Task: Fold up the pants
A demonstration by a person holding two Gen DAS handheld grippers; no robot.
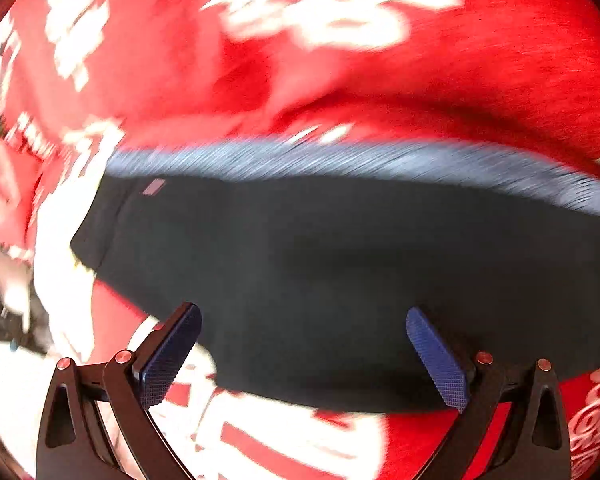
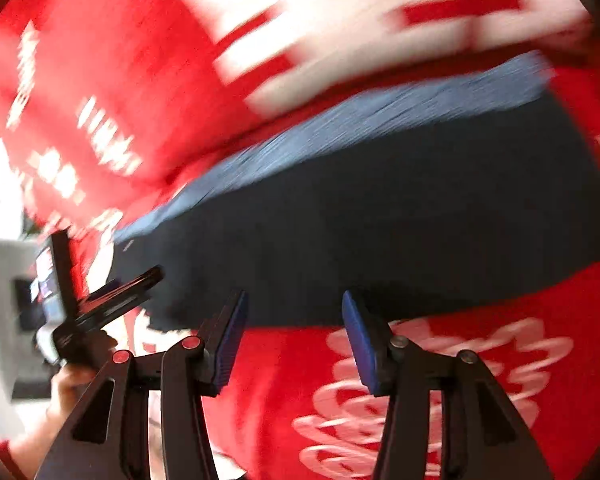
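Dark navy pants lie flat on a red cloth with white lettering; a lighter blue ribbed waistband runs along their far edge. My left gripper is open and empty, its blue pads over the near edge of the pants. In the right wrist view the pants lie across the middle, waistband on the far side. My right gripper is open and empty, just at the pants' near edge. The left gripper shows at the left of that view, held by a hand. Both views are motion-blurred.
The red cloth covers the whole surface under and around the pants. White and grey room clutter shows past the cloth's left edge. A small pinkish label sits near the left end of the pants.
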